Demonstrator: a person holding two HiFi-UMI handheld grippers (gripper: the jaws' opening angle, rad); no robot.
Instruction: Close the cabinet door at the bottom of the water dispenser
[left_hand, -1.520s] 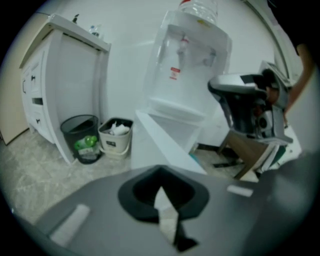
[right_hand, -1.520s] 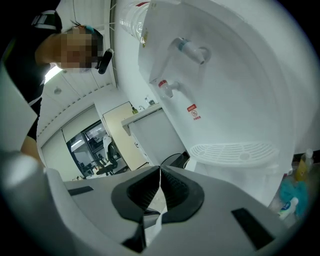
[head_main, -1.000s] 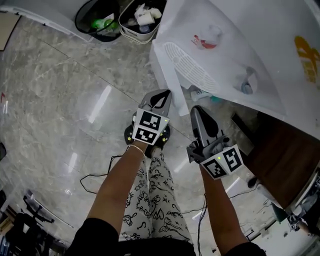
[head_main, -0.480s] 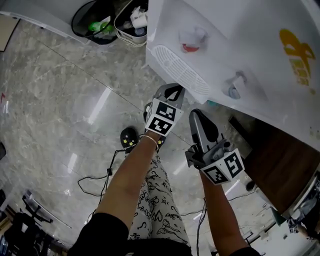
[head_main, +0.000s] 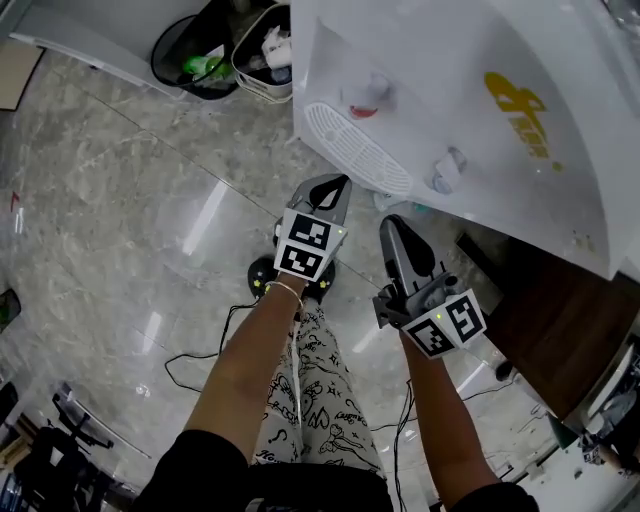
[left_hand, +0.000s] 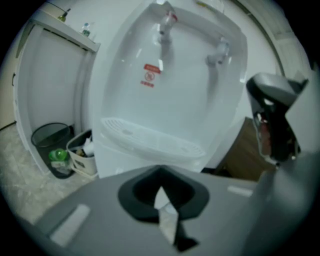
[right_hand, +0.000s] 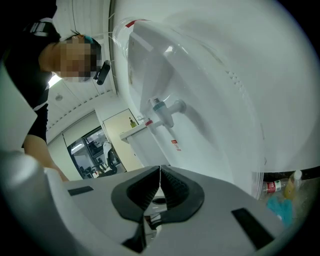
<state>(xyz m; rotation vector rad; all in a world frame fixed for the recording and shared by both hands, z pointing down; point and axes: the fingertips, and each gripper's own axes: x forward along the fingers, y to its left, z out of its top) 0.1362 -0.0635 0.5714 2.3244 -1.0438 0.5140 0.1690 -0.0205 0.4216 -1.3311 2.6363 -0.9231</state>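
The white water dispenser (head_main: 470, 120) fills the upper right of the head view, with a red tap (head_main: 365, 95), a blue tap (head_main: 445, 172) and a ribbed drip tray (head_main: 360, 155). Its bottom cabinet lies under the body; I cannot make out the door. A bottle (right_hand: 272, 187) and a teal item (right_hand: 281, 209) show low beside the dispenser. My left gripper (head_main: 330, 187) is shut and empty just below the drip tray (left_hand: 150, 137). My right gripper (head_main: 393, 222) is shut and empty beside it, pointing up along the dispenser front (right_hand: 210, 100).
A black bin (head_main: 195, 45) and a white basket (head_main: 262, 50) of rubbish stand left of the dispenser. A dark wooden unit (head_main: 545, 300) is at the right. Cables (head_main: 200, 350) trail over the marble floor by my legs.
The left gripper rose toward the drip tray and has come back down and left a little. The right gripper has barely moved. My view has shifted, showing more of the dispenser.
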